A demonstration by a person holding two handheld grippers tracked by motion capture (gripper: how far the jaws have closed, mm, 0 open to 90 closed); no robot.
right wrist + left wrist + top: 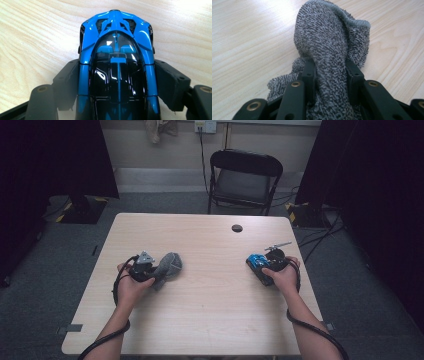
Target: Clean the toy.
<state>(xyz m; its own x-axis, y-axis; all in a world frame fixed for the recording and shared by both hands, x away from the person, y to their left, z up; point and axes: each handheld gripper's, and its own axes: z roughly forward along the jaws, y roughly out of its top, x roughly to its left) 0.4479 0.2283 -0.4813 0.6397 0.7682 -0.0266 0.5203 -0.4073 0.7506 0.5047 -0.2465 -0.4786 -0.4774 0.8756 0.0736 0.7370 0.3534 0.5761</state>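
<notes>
A grey knitted sock (169, 265) (332, 47) is bunched on the left half of the wooden table (210, 295). My left gripper (152, 274) (331, 71) is shut on it, its black jaws pinching the fabric from both sides. A shiny blue and black toy car (257, 263) (117, 65) lies on the right half of the table. My right gripper (262, 270) (117, 82) is shut on the car's sides, with the car's end pointing away from the camera.
A black folding chair (243, 179) stands beyond the table's far edge. A round cable hole (237, 228) sits near the far edge. Black curtains hang at both sides, and cables trail on the grey floor at right.
</notes>
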